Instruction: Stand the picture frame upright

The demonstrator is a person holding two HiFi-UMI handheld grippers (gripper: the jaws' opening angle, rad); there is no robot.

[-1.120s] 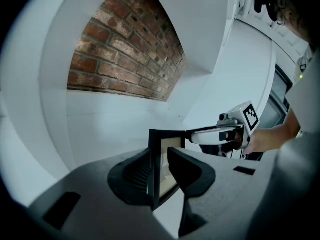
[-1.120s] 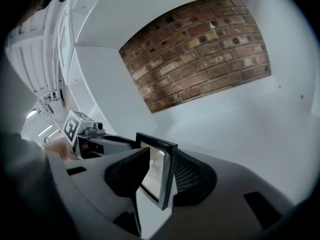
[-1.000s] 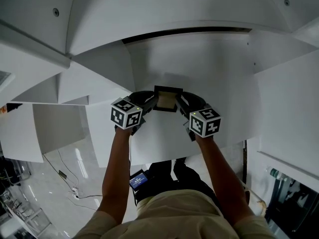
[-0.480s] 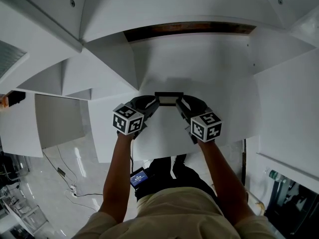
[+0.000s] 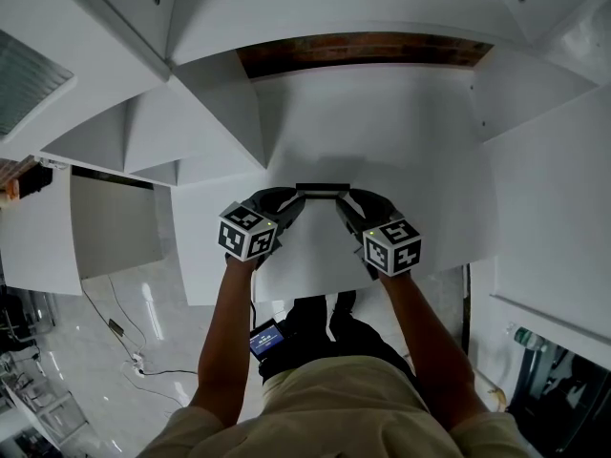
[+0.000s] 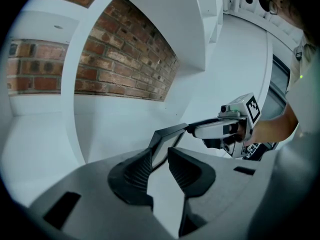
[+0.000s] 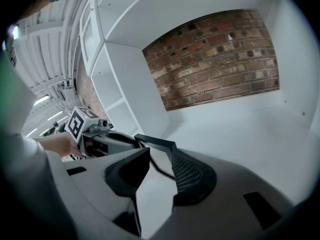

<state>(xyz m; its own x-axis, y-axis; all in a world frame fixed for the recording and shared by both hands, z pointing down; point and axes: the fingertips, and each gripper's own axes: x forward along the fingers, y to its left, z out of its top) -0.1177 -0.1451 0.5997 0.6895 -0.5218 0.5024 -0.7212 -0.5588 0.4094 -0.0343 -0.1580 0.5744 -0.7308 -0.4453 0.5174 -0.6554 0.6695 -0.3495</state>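
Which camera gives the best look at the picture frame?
The left gripper view: the picture frame shows a dark corner and its pane between the left tongs. The right gripper view shows much the same from the other end; the head view shows only a thin dark edge.

Both arms reach forward, left claw [image 5: 294,199] and right claw [image 5: 345,201] each clamping the picture frame [image 5: 323,188]

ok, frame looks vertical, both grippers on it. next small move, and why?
Likely ease the left gripper open a touch while the right gripper holds, to test whether the picture frame stands. From the head view it shows only its thin top edge, so it is about upright, with a gripper on each end. Whether its base rests on the shelf isn't visible.
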